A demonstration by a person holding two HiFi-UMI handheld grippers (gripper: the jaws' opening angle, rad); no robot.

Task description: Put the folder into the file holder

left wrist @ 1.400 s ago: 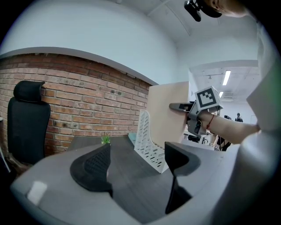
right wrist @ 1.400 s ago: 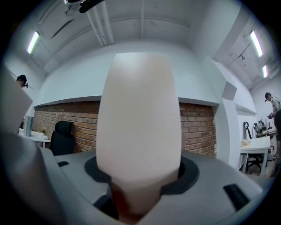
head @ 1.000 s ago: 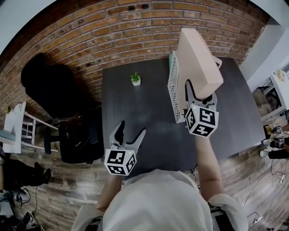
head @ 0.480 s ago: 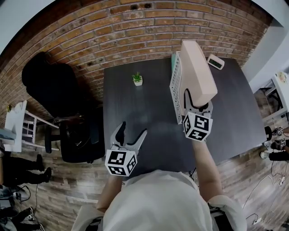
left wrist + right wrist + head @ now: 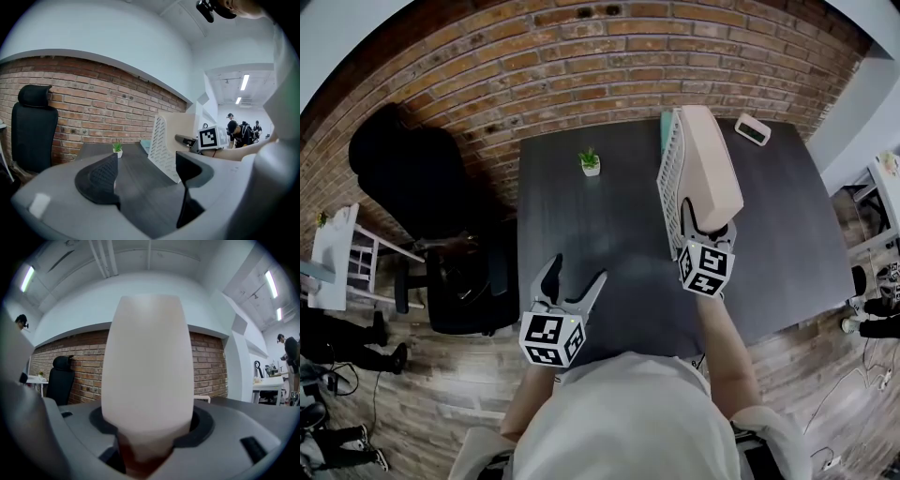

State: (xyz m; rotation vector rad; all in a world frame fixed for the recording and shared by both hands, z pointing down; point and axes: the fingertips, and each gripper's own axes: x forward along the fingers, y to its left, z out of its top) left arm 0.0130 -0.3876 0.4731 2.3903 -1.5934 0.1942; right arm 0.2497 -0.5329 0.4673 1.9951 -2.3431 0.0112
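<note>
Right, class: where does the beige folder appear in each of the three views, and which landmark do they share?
Head view: beige folder upper right, just right of the white file holder side.
Left gripper view: right of centre, behind that perforated side.
Right gripper view: fills the centre.
Shared landmark: the brick wall.

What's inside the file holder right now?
The beige folder, between the right gripper's opening jaws, stands inside the white file holder. Its lower edge and the holder's floor are covered.

No legible text, labels, brands or numbers anywhere in view.
</note>
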